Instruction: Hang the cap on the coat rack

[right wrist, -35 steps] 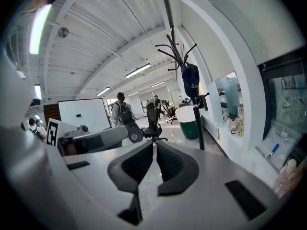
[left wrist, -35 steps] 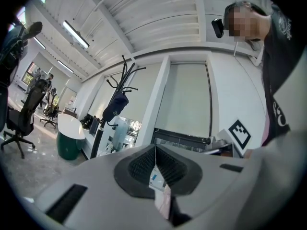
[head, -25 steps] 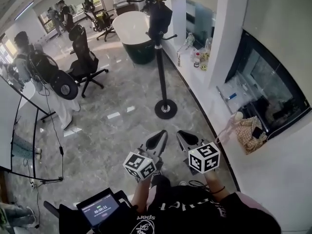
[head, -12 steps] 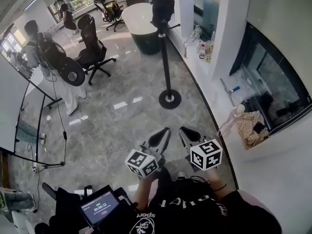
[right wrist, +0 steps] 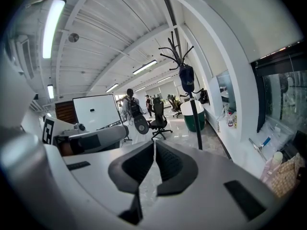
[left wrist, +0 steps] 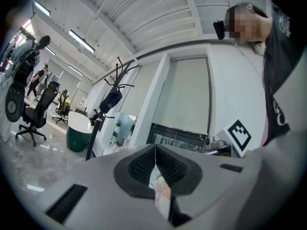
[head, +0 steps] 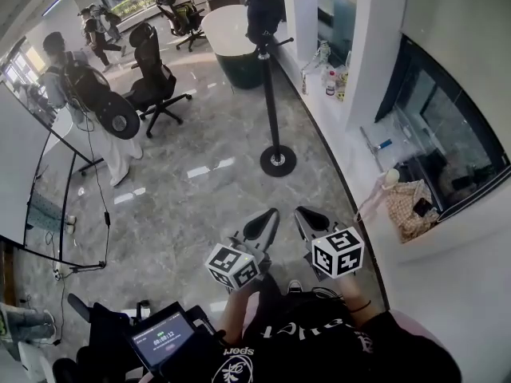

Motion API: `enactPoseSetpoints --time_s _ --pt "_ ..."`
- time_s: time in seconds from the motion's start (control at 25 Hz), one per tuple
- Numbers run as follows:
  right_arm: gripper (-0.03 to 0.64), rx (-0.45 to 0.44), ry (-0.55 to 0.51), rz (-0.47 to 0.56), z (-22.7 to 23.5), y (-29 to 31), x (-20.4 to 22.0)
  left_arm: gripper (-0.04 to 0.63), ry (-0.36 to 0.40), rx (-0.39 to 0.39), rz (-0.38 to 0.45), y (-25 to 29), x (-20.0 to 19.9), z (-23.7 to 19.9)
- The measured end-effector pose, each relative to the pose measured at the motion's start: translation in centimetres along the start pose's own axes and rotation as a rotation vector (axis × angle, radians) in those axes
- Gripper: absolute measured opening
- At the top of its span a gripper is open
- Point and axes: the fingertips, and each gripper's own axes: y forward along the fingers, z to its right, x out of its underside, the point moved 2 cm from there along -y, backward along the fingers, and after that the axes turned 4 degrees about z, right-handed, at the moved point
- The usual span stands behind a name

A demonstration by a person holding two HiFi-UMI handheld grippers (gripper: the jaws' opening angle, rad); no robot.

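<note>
Cap [head: 264, 10] hangs dark near the top of the coat rack [head: 272, 102] at 12 o'clock in my head view. The rack's round base rests on the grey marble floor [head: 200, 206]. My left gripper [head: 260, 225] and right gripper [head: 310, 219] sit side by side at 6 o'clock, well apart from the rack. A black office chair [head: 152, 86] stands at 10 o'clock, with a person [head: 76, 82] wearing a backpack just beside it, further toward 9 o'clock. A woven bag [head: 407, 210] lies on the white ledge [head: 351, 162] at 4 o'clock. A small screen [head: 164, 340] glows at 7 o'clock.

In the left gripper view, I see the 2 jaws clenched, their ribbed tips touching and nothing gripped between them. The cap [left wrist: 111, 101] shows at 10 o'clock on the rack. A marker cube [left wrist: 238, 134] sits at 3 o'clock.

In the right gripper view, those jaws are clenched too, tips together on nothing. The cap [right wrist: 187, 79] hangs at 1 o'clock on the rack's pole, under its bare upper hooks. A whiteboard [right wrist: 98, 111] stands at 9 o'clock, and the left gripper [right wrist: 91, 140] lies just below it. Neither tool touches the cap or the rack.
</note>
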Motion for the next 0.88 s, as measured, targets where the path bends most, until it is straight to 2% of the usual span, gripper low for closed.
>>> enactPoseSetpoints --time_s 0.56,0.88 --pt "0.026 -0.009 0.004 -0.009 0.1 0.2 0.2 0.005 0.004 -0.004 -0.007 0.2 0.1 -0.1" --pt "0.026 0.012 0.020 -0.009 1.2 -0.1 -0.1 0.005 -0.002 0.020 -0.024 1.3 0.4 0.2"
